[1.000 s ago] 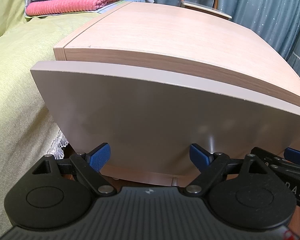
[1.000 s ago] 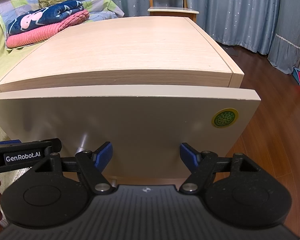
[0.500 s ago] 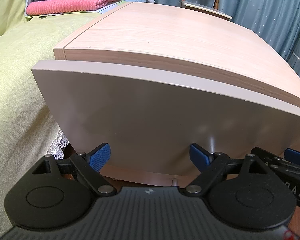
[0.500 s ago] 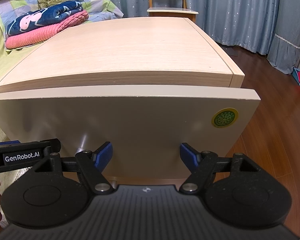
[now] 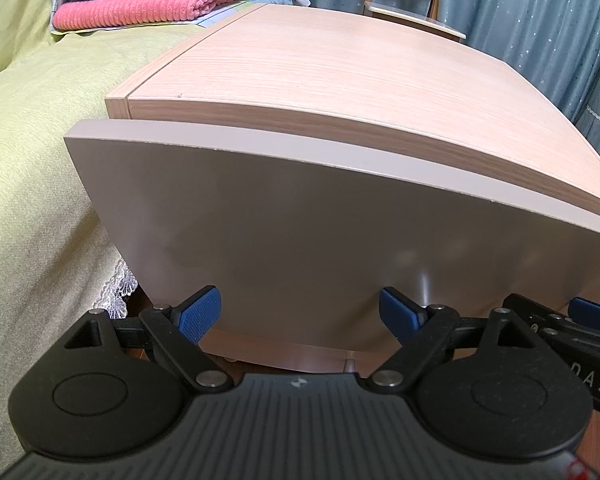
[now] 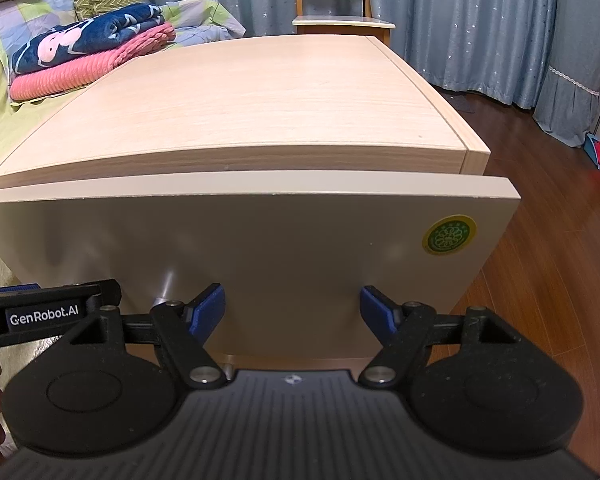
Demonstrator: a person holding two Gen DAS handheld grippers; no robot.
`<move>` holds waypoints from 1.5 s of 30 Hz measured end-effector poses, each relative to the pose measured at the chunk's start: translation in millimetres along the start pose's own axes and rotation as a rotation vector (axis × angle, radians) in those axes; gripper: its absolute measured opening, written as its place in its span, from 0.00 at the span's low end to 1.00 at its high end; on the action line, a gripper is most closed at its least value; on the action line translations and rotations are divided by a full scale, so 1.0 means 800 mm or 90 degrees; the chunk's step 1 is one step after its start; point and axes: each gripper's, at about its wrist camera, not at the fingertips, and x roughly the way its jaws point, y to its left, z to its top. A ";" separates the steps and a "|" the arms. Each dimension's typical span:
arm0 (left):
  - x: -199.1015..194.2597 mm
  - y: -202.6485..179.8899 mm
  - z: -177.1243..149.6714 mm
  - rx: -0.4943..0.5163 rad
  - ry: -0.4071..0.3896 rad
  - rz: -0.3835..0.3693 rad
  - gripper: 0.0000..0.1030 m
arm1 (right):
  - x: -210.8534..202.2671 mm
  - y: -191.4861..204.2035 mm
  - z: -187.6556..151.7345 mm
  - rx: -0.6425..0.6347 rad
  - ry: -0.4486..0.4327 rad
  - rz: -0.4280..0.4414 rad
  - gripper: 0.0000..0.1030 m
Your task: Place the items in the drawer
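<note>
We hold the left claw and the right claw side by side before the flat beige drawer front of the light wooden bedside cabinet. Both claws stand spread wide with nothing between their blue pads. The drawer front sits just under the cabinet's top board, with a thin gap along its upper edge. A round green and yellow sticker marks its right corner. Folded pink and navy blankets lie on the yellow-green bed beside the cabinet.
</note>
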 end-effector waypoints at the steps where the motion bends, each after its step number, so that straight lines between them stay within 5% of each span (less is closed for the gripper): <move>1: 0.000 0.000 0.000 0.000 0.000 0.000 0.85 | 0.000 0.000 0.000 0.000 0.000 0.000 0.70; 45: 0.009 -0.005 0.008 -0.008 -0.001 0.001 0.85 | 0.007 -0.002 0.007 0.009 -0.001 -0.003 0.70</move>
